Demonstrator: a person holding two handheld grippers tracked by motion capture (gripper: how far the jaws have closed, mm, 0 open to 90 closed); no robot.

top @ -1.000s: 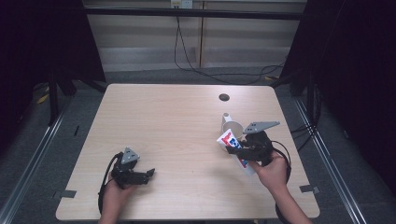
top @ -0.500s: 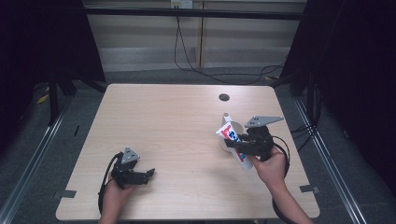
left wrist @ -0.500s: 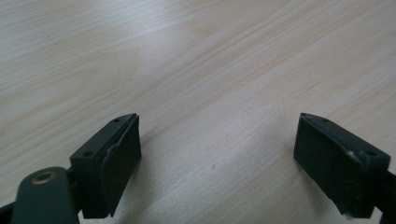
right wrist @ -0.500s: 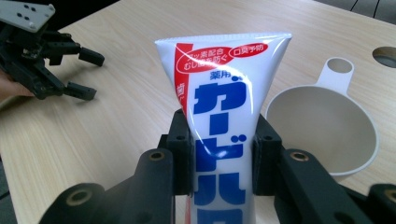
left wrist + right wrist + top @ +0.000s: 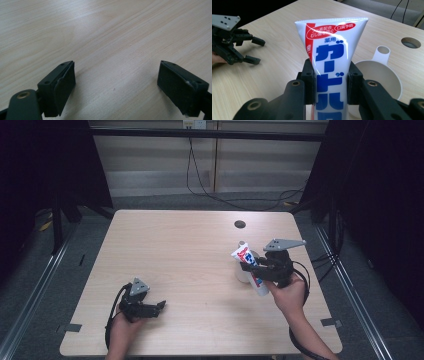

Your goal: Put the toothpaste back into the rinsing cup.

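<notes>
My left gripper (image 5: 159, 307) sits nearest me, low on the table (image 5: 175, 250), well away from the cup (image 5: 245, 270) on its left side in the high view. Its jaws stand wide apart with only bare wood between them, and its fingers (image 5: 63, 87) hover just over the surface.

Farther up and across, my right gripper (image 5: 247, 268) is clamped on the tube (image 5: 250, 267), a white toothpaste tube with blue and red print. In the right gripper view the two pads (image 5: 309, 82) press on the tube's (image 5: 332, 62) flat sides about halfway along, and its crimped end points up and away from me. In the high view the tube is tilted, its crimped end raised over the cup's near rim.

The cup (image 5: 379, 75) is a pale plastic scoop-like bowl with a looped handle, resting on the table just behind the tube. Beyond the cup, toward the far edge, is a round hole (image 5: 240, 224) in the tabletop.
</notes>
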